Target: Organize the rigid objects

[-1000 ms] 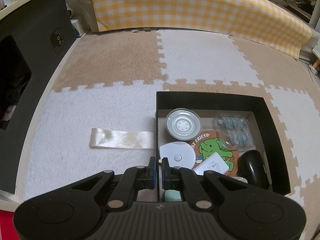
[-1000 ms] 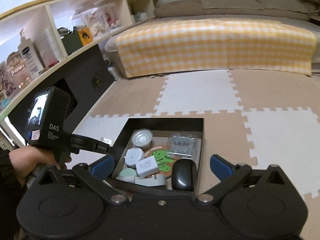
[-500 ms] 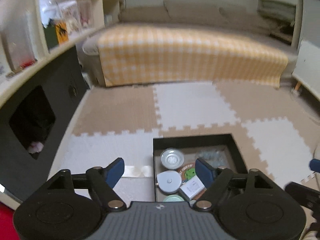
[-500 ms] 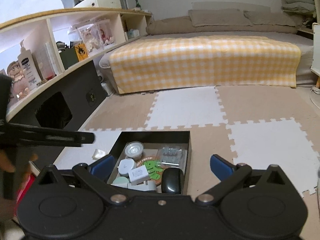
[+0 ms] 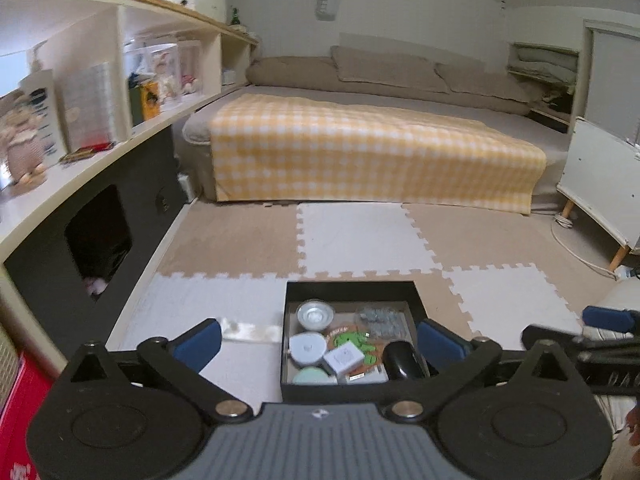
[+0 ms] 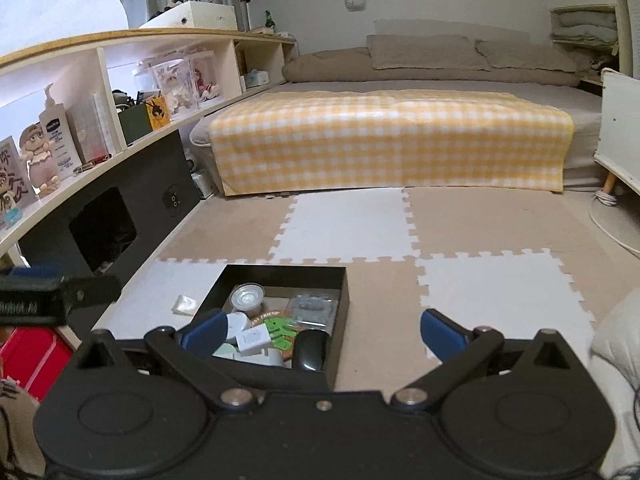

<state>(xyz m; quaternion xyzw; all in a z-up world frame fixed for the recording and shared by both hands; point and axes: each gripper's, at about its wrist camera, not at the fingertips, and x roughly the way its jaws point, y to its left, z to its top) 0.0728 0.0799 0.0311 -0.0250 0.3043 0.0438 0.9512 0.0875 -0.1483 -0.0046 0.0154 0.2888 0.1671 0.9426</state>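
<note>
My left gripper (image 5: 318, 340) is still opening, nothing between its fingers; right gripper (image 6: 322, 332) wide, empty. Objects sit packed in the black box (image 5: 350, 288) on the floor. Risk — the ribbon (image 5: 250, 330) beside it gets overlooked.

Two wrist fisheyes, side by side, angled down, sharing black box (image 5: 352, 290)

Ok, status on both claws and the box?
Left claw opening, empty. Right claw open, empty. Black box on floor mat, items inside. White strip beside it.
</note>
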